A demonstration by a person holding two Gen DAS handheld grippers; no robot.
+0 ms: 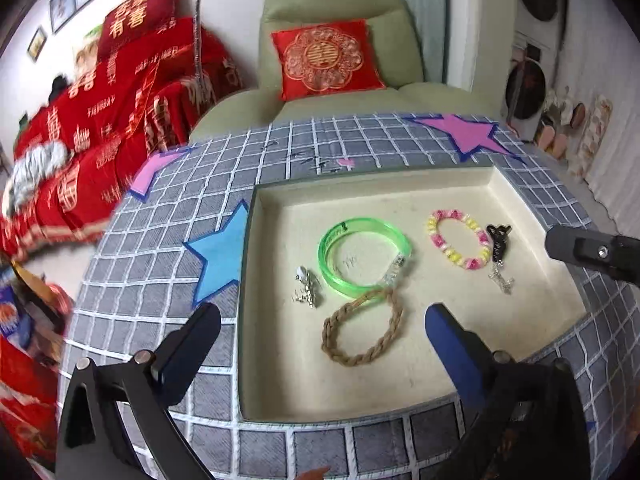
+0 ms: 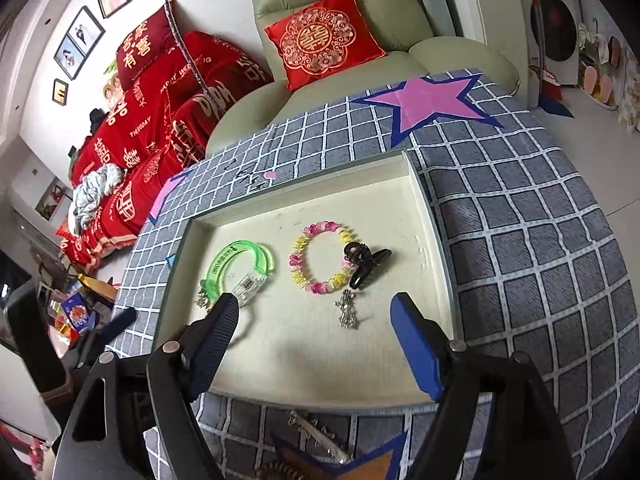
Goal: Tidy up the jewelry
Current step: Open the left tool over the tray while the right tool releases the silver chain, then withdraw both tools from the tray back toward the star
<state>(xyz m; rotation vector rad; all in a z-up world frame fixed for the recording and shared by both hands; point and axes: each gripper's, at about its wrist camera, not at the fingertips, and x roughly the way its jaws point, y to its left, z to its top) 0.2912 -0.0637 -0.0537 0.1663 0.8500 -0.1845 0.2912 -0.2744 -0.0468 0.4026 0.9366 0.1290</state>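
Looking along the left gripper [image 1: 322, 344], its fingers stand wide apart with nothing between them, poised over the near half of the cream tray [image 1: 496, 178] on the checked surface [image 1: 168, 216]. In the tray lie a green bangle [image 1: 362, 258], a braided rope bracelet [image 1: 362, 330] touching its clasp end, a small silver charm [image 1: 307, 286] just beside them, a pink-and-yellow bead bracelet [image 1: 458, 243], a black hair clip [image 1: 496, 240] and a silver pendant [image 1: 500, 278]. A careless descent here could catch rope and bangle together, since they touch.

From the right gripper [image 2: 316, 332], the fingers are also spread, empty, above the tray floor near the pendant [image 2: 349, 312]. The bead bracelet [image 2: 322, 258] touches the clip [image 2: 362, 262], so a grab at either could drag the other. More pieces [image 2: 316, 432] lie on the surface outside the tray's near wall, and I think a low sweep of the fingers could knock them off.
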